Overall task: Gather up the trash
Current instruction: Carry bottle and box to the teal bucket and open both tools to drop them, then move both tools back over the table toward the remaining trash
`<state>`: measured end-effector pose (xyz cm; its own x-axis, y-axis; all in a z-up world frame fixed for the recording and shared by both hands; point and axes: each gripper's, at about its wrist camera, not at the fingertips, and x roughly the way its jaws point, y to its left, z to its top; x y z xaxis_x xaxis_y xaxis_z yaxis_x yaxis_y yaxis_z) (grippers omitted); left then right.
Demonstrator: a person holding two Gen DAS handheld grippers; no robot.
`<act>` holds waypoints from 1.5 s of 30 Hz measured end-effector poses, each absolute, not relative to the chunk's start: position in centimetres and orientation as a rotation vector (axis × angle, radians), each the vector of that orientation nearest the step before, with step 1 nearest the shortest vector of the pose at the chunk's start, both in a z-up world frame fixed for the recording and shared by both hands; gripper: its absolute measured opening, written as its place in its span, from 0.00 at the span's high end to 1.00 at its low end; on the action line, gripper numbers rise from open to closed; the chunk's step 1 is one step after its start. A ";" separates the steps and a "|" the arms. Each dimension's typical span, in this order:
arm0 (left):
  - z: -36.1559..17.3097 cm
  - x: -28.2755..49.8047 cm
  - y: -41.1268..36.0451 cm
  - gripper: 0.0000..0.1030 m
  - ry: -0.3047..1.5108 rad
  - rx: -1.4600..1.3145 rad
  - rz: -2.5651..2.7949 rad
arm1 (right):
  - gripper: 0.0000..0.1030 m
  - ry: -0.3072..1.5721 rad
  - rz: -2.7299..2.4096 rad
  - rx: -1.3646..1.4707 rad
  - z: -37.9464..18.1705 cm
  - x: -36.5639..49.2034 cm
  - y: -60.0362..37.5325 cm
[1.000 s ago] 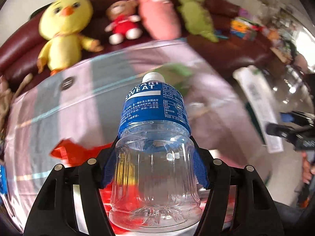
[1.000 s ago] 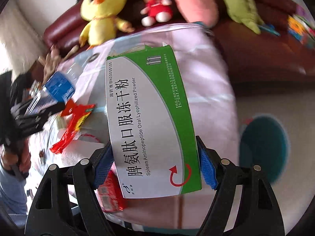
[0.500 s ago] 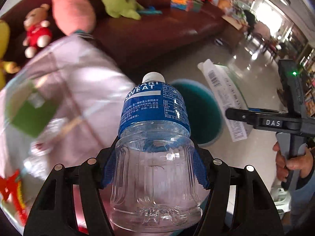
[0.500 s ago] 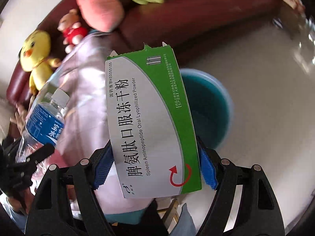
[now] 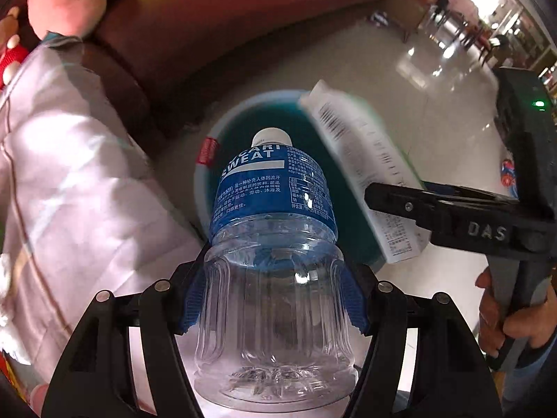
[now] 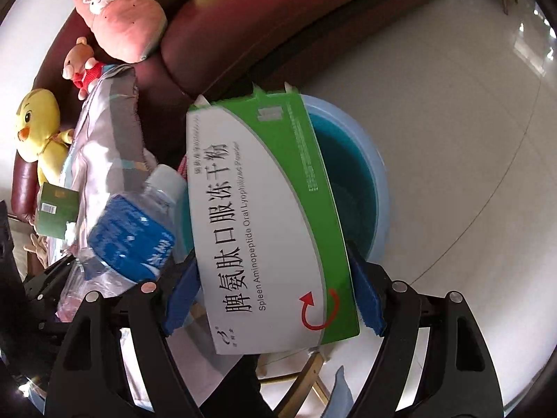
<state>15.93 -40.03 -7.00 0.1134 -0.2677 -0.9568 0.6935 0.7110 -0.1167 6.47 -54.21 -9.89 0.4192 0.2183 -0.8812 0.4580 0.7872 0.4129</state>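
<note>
I read "SWEAT" on the bottle (image 5: 275, 188) label, "Spleen Aminopeptide Oral Lyophilized Powder" on the green box (image 6: 268, 223), and "DAS" on the right gripper (image 5: 393, 198)

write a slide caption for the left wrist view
Left gripper holds an empty plastic bottle above the blue bin, beside a box in the right gripper.

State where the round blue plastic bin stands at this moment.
The round blue plastic bin stands on the pale tiled floor, in front of the dark red sofa, partly hidden behind the held green-and-white cardboard box.
</note>
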 end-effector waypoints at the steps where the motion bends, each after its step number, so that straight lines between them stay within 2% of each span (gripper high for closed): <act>1: -7.2 16.0 -40.2 0.35 1.283 0.414 -0.727 | 0.28 1.156 -0.165 0.692 -10.1 6.5 -54.3; 4: -7.7 16.5 -40.9 0.33 1.285 0.420 -0.710 | 0.27 1.164 -0.159 0.717 -10.9 6.6 -54.9; 6: -7.5 16.6 -41.1 0.22 1.279 0.410 -0.720 | 0.27 1.162 -0.161 0.713 -10.8 6.7 -55.0; 7: -7.3 16.6 -41.1 0.21 1.264 0.419 -0.714 | 0.27 1.160 -0.161 0.712 -10.8 6.7 -55.0; 17: -6.4 16.0 -38.9 0.21 1.261 0.379 -0.716 | 0.20 1.144 -0.199 0.710 -9.0 5.7 -55.3; 23: -5.2 14.6 -37.0 0.13 1.230 0.345 -0.715 | 0.19 1.166 -0.223 0.670 -7.8 5.1 -54.6; 27: -4.5 14.0 -35.4 0.13 1.224 0.325 -0.713 | 0.19 1.177 -0.225 0.641 -6.9 4.8 -53.7; 45: 0.3 11.3 -19.1 0.11 1.135 0.177 -0.594 | 0.19 1.197 -0.093 0.422 -1.0 6.7 -41.3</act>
<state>11.35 -19.14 0.33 0.2880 -0.3545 -0.8896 0.5290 0.8332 -0.1608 6.68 -41.30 -1.02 0.3719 0.1506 -0.9160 0.2900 0.9185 0.2688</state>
